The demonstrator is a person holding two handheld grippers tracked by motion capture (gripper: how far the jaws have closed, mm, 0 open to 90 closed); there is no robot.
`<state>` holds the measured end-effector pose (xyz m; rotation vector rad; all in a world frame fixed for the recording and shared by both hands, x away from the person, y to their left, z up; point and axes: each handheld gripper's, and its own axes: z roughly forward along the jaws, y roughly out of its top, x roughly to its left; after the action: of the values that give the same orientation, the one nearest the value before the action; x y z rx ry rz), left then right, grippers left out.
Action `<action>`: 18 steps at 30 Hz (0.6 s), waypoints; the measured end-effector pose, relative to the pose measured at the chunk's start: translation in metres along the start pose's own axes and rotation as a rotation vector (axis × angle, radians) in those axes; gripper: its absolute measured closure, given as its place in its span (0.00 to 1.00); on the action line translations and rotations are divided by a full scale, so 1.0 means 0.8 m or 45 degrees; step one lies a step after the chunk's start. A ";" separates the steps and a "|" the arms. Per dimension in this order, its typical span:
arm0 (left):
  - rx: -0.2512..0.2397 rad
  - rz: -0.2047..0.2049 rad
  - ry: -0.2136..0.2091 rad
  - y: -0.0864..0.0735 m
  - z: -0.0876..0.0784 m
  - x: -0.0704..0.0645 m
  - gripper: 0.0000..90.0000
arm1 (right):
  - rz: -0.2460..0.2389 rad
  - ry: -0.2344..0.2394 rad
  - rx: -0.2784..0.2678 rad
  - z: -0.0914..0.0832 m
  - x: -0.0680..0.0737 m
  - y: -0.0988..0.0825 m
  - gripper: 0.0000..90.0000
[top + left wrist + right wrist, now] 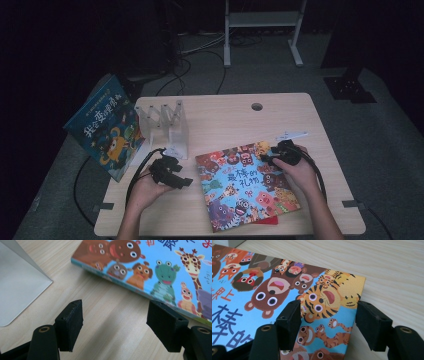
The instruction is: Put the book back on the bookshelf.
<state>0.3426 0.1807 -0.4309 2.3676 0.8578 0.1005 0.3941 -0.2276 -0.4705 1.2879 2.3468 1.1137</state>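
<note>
Picture book (245, 185) with cartoon animals on a blue cover lies flat near the front edge of the wooden desk (225, 115), turned at a slight angle, a red thing (266, 220) peeking out beneath its near edge. The right claw (274, 156) sits at the book's far right corner; in the right gripper view its black pads (289, 323) stand apart over the tiger on the cover (287, 302) — one pad above the cover, the other past the book's edge over bare wood — and they press on nothing, so the claw is open. The left claw (186, 181) hovers just beside the book's left edge, pointing toward it. In the left gripper view its jaws are spread wide with only bare wood between them, empty, and the book's edge (140, 267) runs just beyond the tips. A clear acrylic book rack (167, 125) stands behind the left hand (145, 190), near the desk's left side. A second picture book (107, 127) leans tilted off the desk's left edge, well apart from the first.
</note>
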 end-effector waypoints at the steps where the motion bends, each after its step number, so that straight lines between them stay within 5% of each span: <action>1: -0.004 -0.002 0.005 0.000 0.000 0.000 0.31 | -0.004 0.007 0.004 0.002 0.002 0.002 0.41; 18: 0.001 -0.003 -0.007 0.002 0.012 -0.005 0.29 | -0.138 0.111 0.057 0.041 0.043 0.038 0.39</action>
<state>0.3432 0.1720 -0.4371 2.3661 0.8584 0.0924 0.4104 -0.1738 -0.4658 1.1325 2.4857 1.1111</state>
